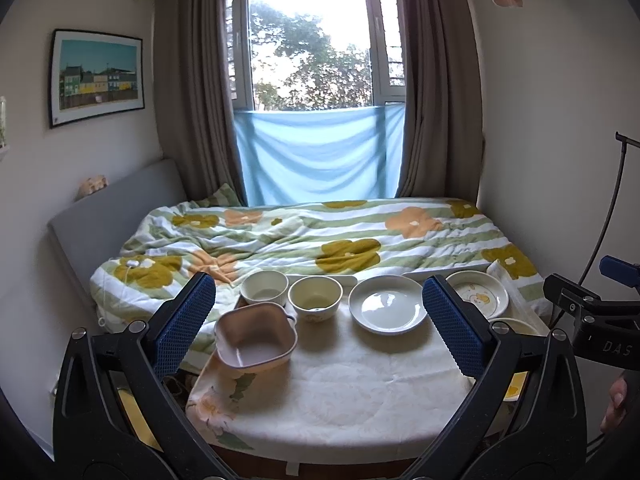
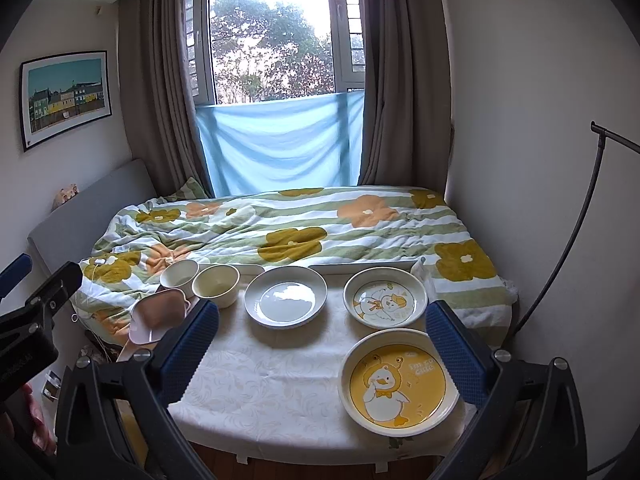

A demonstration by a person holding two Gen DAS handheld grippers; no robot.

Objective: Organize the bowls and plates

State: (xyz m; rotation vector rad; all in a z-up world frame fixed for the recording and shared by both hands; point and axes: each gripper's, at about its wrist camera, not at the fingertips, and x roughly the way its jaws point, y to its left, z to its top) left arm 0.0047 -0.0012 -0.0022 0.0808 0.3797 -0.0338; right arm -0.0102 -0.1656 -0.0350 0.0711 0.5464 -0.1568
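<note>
Left tongs [image 1: 319, 312], right tongs [image 2: 322, 334] spread, empty, hovering at table [image 2: 272, 392] 6 o'clock edge; yellow duck plate [image 2: 398, 384] nearest right tongs, likely first pick.

On the table [image 1: 340, 392], a pink square bowl [image 1: 256, 338] is seen nearest; two round bowls [image 1: 315, 298] and a white plate [image 1: 387, 309] are lined behind it.

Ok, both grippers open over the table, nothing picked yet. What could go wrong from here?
The pink square bowl sits tilted at the table's left edge, partly overhanging; a nudge could tip it off. The yellow duck plate lies close to the near right edge. The tablecloth may slide if dishes are dragged.
</note>
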